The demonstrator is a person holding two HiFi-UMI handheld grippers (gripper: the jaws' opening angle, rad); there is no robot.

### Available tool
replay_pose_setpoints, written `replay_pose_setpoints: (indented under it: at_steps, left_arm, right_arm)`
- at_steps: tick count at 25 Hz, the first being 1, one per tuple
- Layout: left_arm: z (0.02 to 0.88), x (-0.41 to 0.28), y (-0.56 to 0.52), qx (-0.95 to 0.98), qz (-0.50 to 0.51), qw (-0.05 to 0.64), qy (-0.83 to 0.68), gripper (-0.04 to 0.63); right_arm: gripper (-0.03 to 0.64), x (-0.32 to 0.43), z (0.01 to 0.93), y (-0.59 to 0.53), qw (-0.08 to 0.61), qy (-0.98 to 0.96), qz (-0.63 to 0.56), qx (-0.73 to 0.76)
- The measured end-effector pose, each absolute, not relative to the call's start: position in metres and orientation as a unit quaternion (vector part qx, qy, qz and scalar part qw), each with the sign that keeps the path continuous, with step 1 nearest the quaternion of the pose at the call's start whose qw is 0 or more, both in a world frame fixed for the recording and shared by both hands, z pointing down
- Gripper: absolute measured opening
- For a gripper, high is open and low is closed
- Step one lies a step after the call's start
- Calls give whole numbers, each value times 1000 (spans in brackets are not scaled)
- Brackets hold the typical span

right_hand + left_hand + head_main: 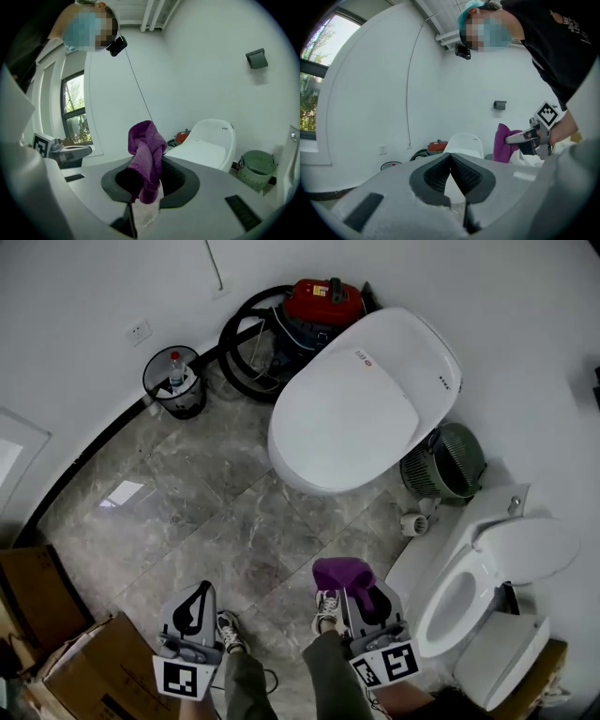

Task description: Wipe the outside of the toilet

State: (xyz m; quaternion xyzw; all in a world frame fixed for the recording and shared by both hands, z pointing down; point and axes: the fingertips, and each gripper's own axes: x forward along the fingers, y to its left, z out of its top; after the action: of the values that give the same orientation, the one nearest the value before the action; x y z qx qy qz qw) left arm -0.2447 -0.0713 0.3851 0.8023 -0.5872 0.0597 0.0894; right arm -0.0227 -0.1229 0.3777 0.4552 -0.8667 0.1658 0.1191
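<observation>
Floor (187,484): grey marble tiles.
Left gripper (451,158): fingers clenched, empty; keep it aside.
Right gripper (150,180): fingers grasping purple cloth (147,150); bunched, so spread it flat before wiping.
Toilet (361,399): lid shut, well ahead of fingers.
Second toilet (525,549): open, just right of right fingers.
Hidden: both bases; which is meant, unclear.
</observation>
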Motion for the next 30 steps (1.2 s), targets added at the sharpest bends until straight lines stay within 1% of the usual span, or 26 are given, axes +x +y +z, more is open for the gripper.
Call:
replay_pose_setpoints:
  at_steps: [6, 11, 17, 25, 30]
  left_arm:
    - [288, -228, -75, 820, 65, 79, -563, 6]
    - [230, -221, -63, 831, 67, 87, -546, 6]
    - [176, -220, -47, 834, 70, 103, -538, 6]
    - [102, -222, -27, 833, 66, 91, -542, 6]
    - [77, -224, -6, 837, 74, 62, -538, 6]
  right_arm:
    - [89, -16, 274, -129, 96, -871, 129, 465]
    - [89, -12, 210, -119, 87, -870, 109, 474]
    - [89, -17, 163, -99, 96, -872, 103, 469]
    - [91, -29, 101, -71, 95, -881, 84, 457]
    - [91, -28, 74, -54, 91, -883, 71, 455]
